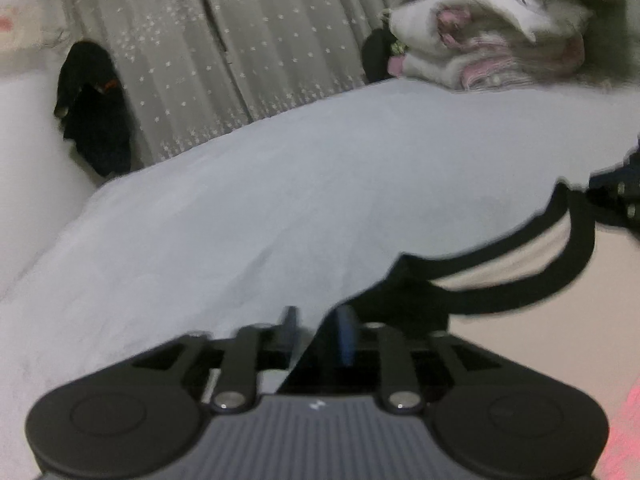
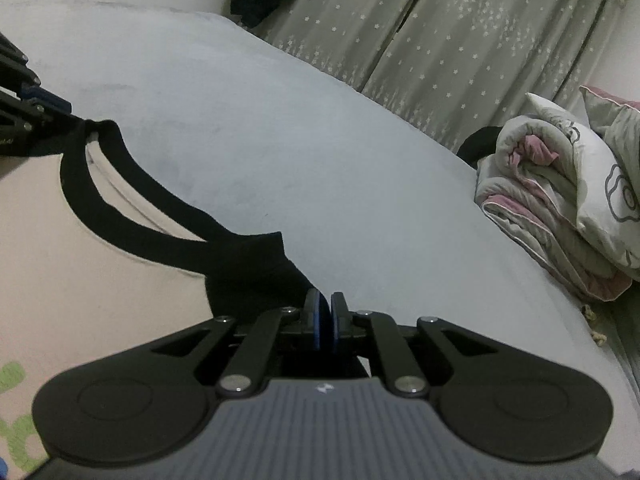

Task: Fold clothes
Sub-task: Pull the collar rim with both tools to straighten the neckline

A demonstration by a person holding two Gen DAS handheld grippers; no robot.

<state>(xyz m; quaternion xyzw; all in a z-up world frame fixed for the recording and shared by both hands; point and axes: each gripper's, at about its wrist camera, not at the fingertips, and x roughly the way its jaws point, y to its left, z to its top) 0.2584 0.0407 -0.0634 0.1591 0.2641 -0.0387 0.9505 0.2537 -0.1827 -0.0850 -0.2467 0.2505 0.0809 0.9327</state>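
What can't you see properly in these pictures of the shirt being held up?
- Most of the pink shirt: both views show only its black-trimmed top; the rest is cut off by the picture edges.
- The green print on it, right wrist view: cut off at the left edge, unreadable.
- The left gripper's fingertips, left wrist view: blurred, covered by shirt cloth.
- The dark clothes by the curtain: too dark to identify.
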